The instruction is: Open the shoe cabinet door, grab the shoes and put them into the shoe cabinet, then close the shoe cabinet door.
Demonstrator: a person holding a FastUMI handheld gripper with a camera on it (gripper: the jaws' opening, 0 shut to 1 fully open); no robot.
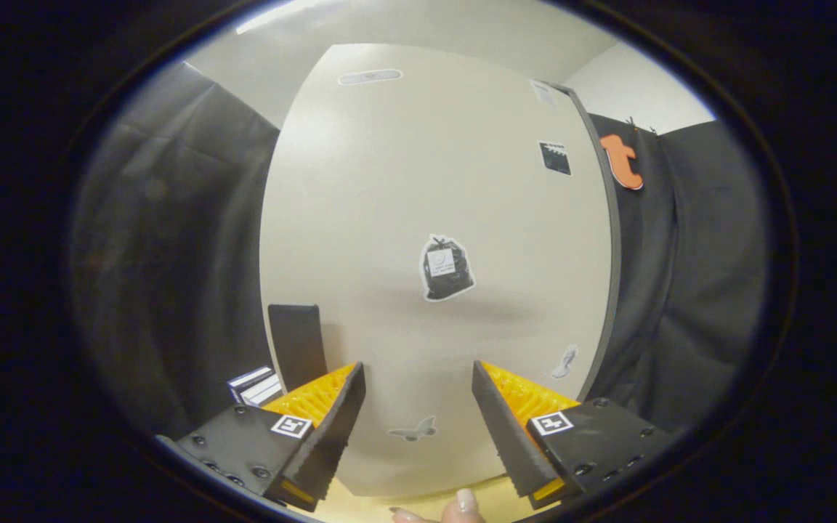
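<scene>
- Gripper view: looks straight at a pale flat panel, most likely the shoe cabinet door (389, 218), standing upright just beyond the fingers, broad face toward the gripper.
- Gripper (418, 407) open, fingers spread well apart, nothing between them but the bare lower part of the panel.
- Long axis of the door vertical, rising from between the fingers far above them; its dark right edge (611, 240) runs top to bottom beyond the right finger.
- Stickers scattered over the door: a dark bag-shaped sticker (446, 267) ahead of the gap and above it, a small black label (555, 157) higher up toward the right edge, a faint butterfly sticker (413, 430) low between the fingers, a faint feather-like sticker (565, 362) just above the right finger.
- Pale oval mark (369, 75) near the top of the door; whether a handle or a sticker, cannot tell.
- Dark upright slab (298, 345) just above the left finger, at the door's lower left corner; a small striped box (255, 385) beside it, further to the left.
- Black cloth wall (171, 254) hanging on both sides of the door.
- Fingertips of a person (462, 507) showing below the gap, nearer than the gripper's fingers, over a strip of yellowish floor (360, 501).
- Nothing standing between the fingers and the door.
</scene>
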